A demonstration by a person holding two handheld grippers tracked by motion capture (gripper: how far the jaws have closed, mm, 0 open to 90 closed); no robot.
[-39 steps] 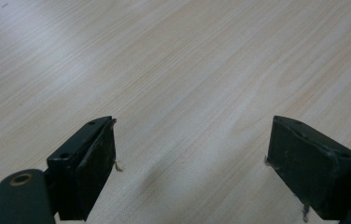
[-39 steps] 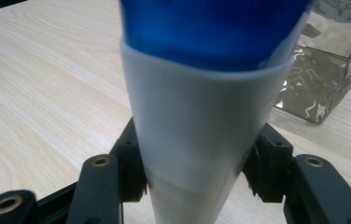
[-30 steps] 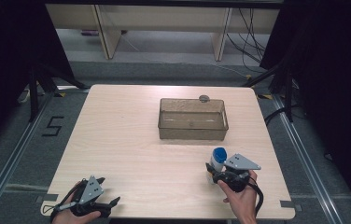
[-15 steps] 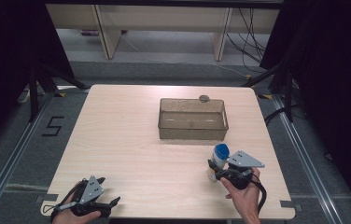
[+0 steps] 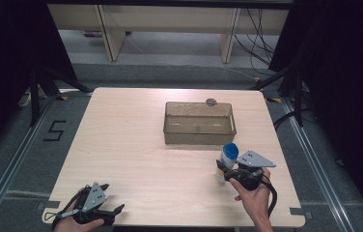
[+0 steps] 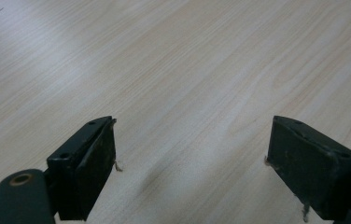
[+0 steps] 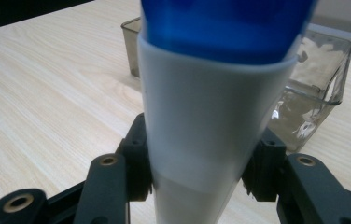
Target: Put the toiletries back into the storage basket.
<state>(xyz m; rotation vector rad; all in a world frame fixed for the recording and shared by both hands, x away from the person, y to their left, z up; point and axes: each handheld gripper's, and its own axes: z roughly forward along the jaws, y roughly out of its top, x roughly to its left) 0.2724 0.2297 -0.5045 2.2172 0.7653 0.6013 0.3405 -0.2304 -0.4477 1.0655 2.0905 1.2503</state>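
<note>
Your right tool (image 5: 224, 170) is gripping a white bottle with a blue cap (image 5: 228, 156), its jaws pressing on the lower part of the bottle's body from both sides. In the right gripper view the bottle (image 7: 211, 107) is rising straight up between the two black jaws, with the blue cap at the top. You are holding it upright over the near right part of the table (image 5: 136, 145), just in front of the clear plastic bin (image 5: 199, 123), close to the bin's near right corner but apart from it. The bin is sitting at the middle of the table's far half, and a small grey round thing (image 5: 211, 102) is lying against its far wall.

Your left tool (image 5: 114, 210) is resting at the near left corner of the table. Its jaws are standing wide apart, and bare wood is showing between them in the left gripper view (image 6: 190, 158).
</note>
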